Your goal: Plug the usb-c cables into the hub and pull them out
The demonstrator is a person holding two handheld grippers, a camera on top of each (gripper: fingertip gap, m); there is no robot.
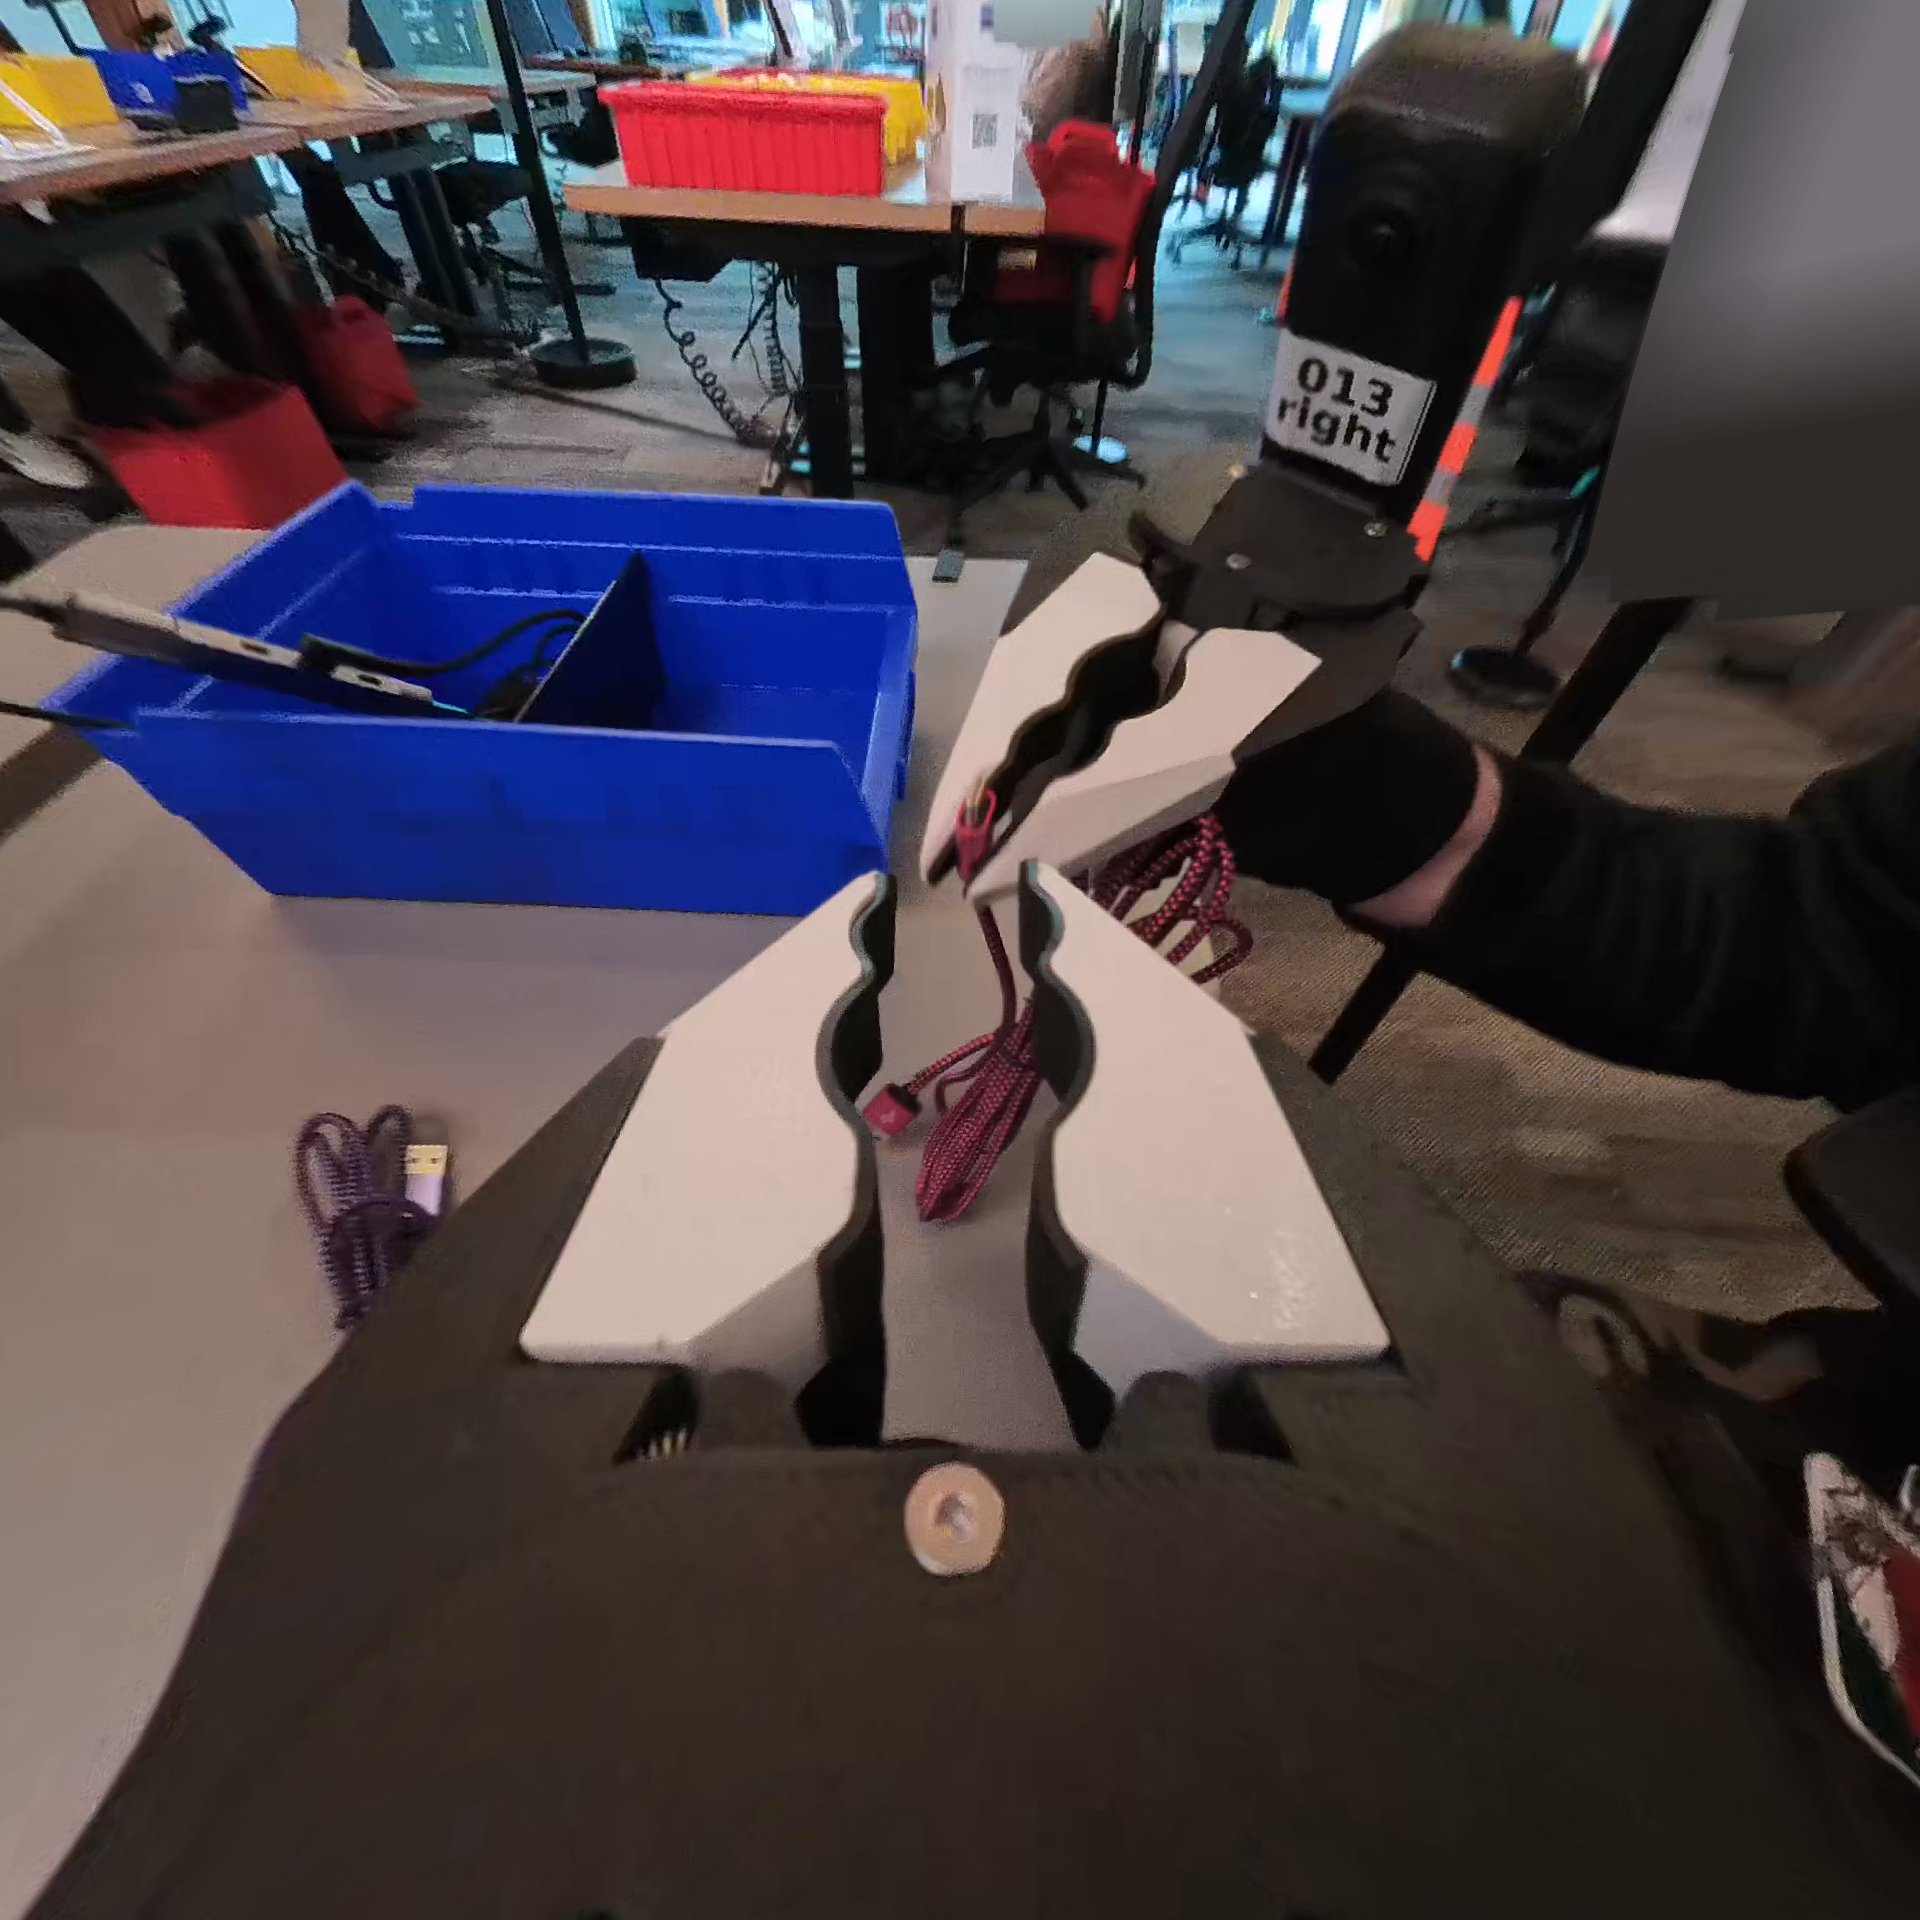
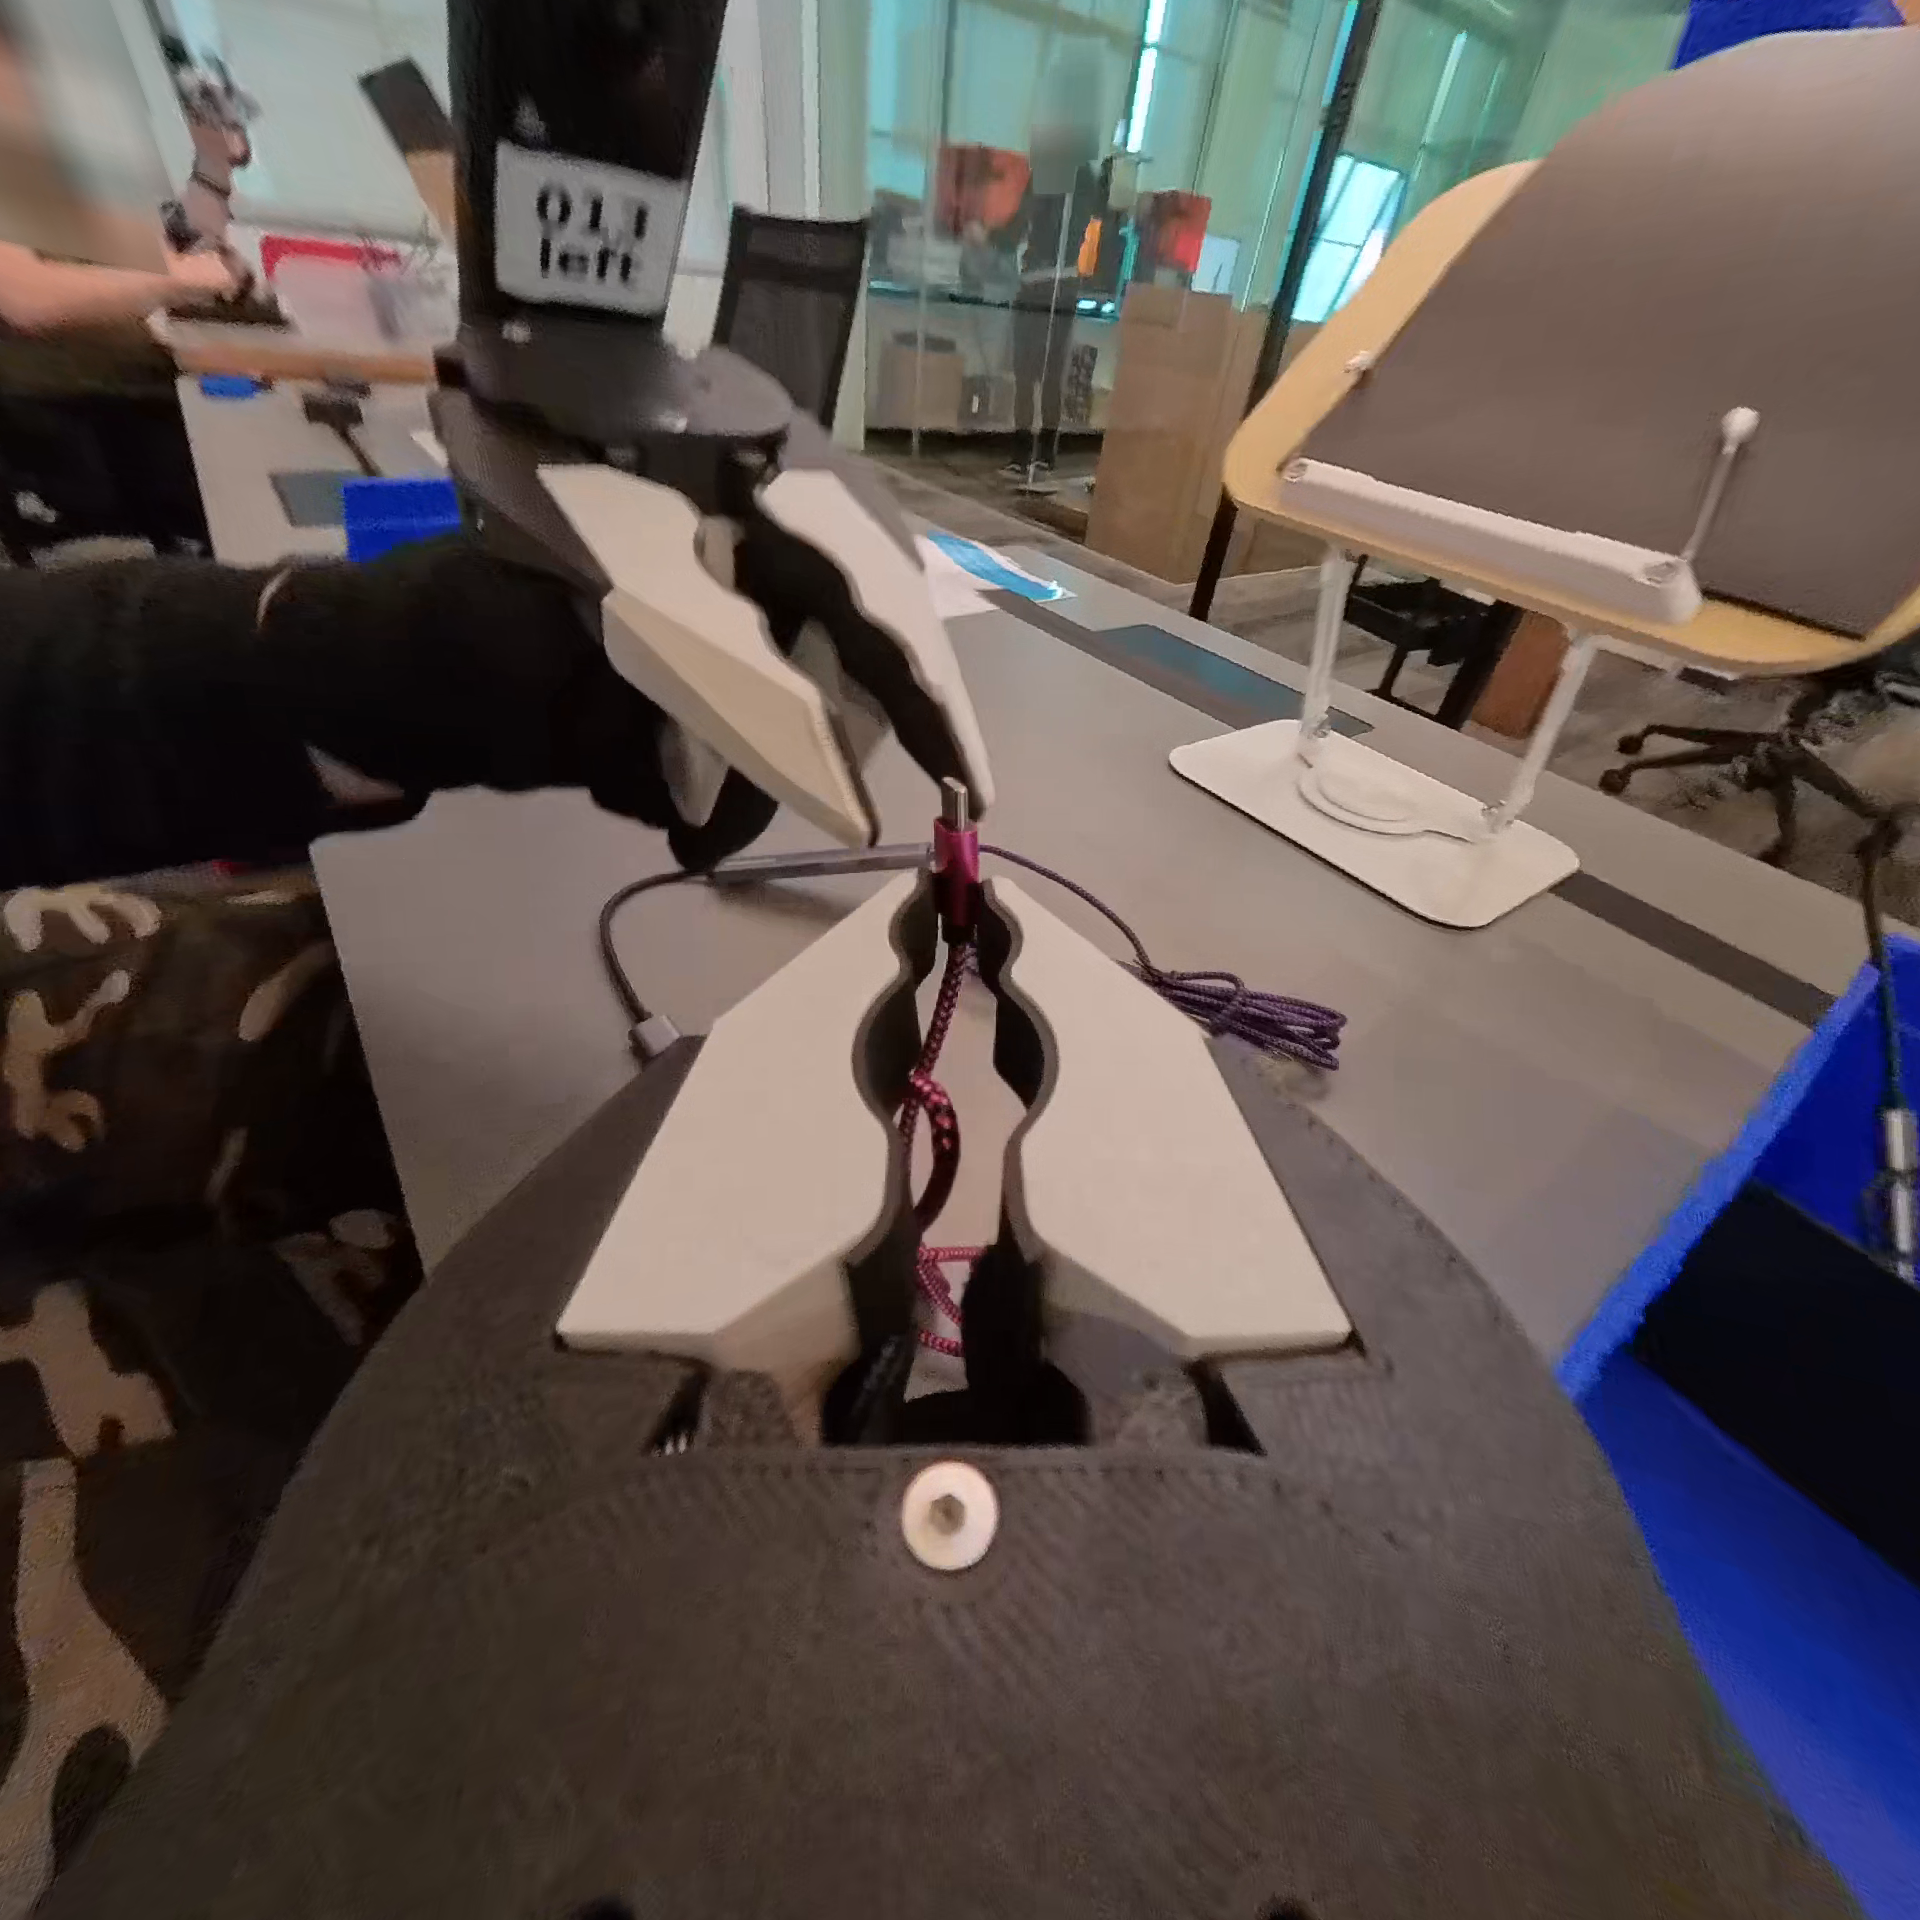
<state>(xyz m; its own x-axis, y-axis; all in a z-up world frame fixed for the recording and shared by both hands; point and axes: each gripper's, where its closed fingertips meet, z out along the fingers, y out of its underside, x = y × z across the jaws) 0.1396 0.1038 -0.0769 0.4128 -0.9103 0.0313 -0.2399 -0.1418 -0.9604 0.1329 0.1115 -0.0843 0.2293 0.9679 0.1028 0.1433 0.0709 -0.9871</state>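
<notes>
My right gripper (image 2: 956, 888) is shut on the red USB-C plug (image 2: 954, 852), whose metal tip points up. The red braided cable (image 2: 938, 1122) trails back between its fingers. In the left wrist view the right gripper (image 1: 951, 868) holds the plug (image 1: 977, 821) just past my left gripper (image 1: 956, 906), which is open and empty. The red cable (image 1: 982, 1049) lies bunched on the table under the left fingers. The left gripper (image 2: 923, 816) hovers over the plug tip. A slim grey hub (image 2: 821, 860) lies on the table behind the plug. A purple cable (image 2: 1247, 1013) lies coiled to the right.
A blue bin (image 1: 520, 821) stands on the grey table (image 1: 156, 1039), with a flat grey bar (image 1: 218, 644) and black cables at its rim. The purple cable (image 1: 358, 1195) lies at the left. A white laptop stand (image 2: 1382, 821) stands at the back right. The table edge is near the right hand. The grippers are tip to tip, or close to it. From either gripper's tips it is about 30 centimetres to the flat grey bar (image 1: 218, 644).
</notes>
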